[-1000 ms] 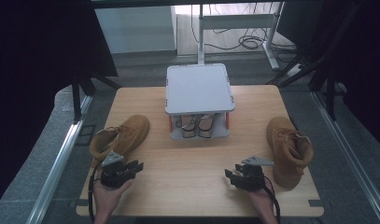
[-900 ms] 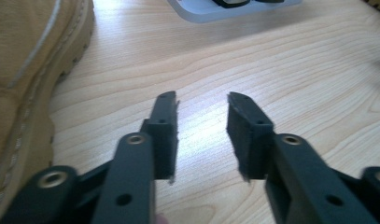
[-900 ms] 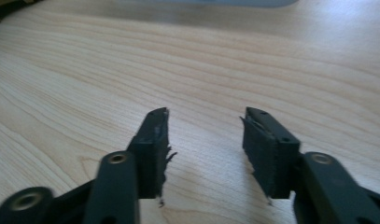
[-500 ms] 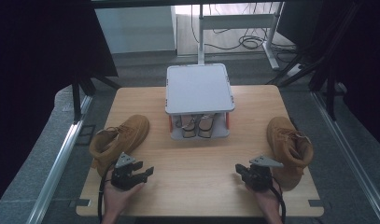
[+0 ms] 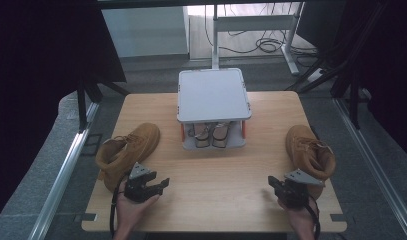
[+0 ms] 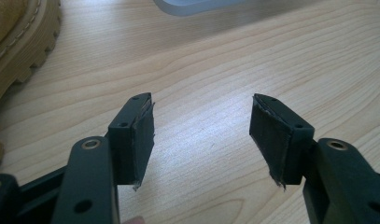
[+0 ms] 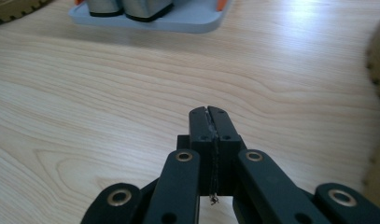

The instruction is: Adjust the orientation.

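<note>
Two tan boots flank a grey two-tier rack (image 5: 213, 95) on the wooden table (image 5: 216, 170): left boot (image 5: 128, 150) just beside the left gripper (image 5: 153, 186), whose jaws stand apart and empty; right boot (image 5: 311, 152) beside the right gripper (image 5: 277, 186), jaws pressed together. Likely next: turn the spread jaws toward the left boot's collar and grip firmly.

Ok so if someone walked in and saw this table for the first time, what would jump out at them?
Most likely the two tan boots: the left boot lying near the table's left edge and the right boot near its right edge. Between them, at the far middle, stands a grey two-tier rack with a pair of shoes on its lower shelf. Near the front edge, the left gripper is open and the right gripper shut on nothing.
</note>
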{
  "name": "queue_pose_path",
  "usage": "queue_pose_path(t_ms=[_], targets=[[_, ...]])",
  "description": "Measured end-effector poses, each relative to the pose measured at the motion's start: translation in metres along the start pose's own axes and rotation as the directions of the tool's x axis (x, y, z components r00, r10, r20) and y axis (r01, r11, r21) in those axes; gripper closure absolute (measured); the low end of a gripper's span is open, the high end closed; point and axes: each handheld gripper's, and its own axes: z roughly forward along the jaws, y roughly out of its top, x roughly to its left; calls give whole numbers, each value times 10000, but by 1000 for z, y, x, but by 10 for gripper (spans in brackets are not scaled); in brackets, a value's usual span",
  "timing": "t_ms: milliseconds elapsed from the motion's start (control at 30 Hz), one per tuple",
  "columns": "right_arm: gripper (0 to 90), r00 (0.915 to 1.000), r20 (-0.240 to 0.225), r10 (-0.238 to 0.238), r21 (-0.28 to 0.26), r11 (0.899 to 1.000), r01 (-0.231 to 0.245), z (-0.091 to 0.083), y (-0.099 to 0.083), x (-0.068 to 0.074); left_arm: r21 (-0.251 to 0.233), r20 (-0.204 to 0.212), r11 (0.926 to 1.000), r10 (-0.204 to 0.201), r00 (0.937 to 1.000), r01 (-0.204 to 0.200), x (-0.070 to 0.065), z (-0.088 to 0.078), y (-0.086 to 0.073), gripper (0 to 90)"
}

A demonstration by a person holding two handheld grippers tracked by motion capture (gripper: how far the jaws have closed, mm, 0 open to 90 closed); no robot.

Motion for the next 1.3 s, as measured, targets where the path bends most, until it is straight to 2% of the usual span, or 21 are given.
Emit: queue_pose_path(t_ms=[100, 267, 433, 600, 833, 967, 1300], targets=[[892, 9999, 139, 21, -41, 10000, -20, -6, -3, -4, -151, -108, 9997, -168, 9998, 167, 2, -3, 0, 397], [892, 9992, 386, -57, -219, 9997, 66, -18, -3, -14, -163, -114, 9998, -106, 9999, 104, 1, -3, 0, 398], [892, 9992, 400, -54, -349, 9994, 68, -27, -4, -23, -96, 19, 9999, -121, 9999, 121, -2, -2, -2, 397], [893, 9992, 388, -46, -203, 9998, 54, -27, -8, -31, -26, -252, 10000, 63, 9997, -64, -7, -2, 0, 398], [893, 9981, 612, 68, -100, 9999, -62, -30, -13, -43, 62, -134, 10000, 17, 9999, -16, -5, 2, 0, 397], [894, 9958, 913, -58, -103, 9999, 68, -34, -14, -47, 14, -155, 10000, -22, 9999, 23, -3, 0, 0, 398], [896, 9973, 732, -79, -110, 9999, 88, -38, -16, -52, -16, -179, 10000, 7, 9998, -8, -1, 0, 0, 399]])
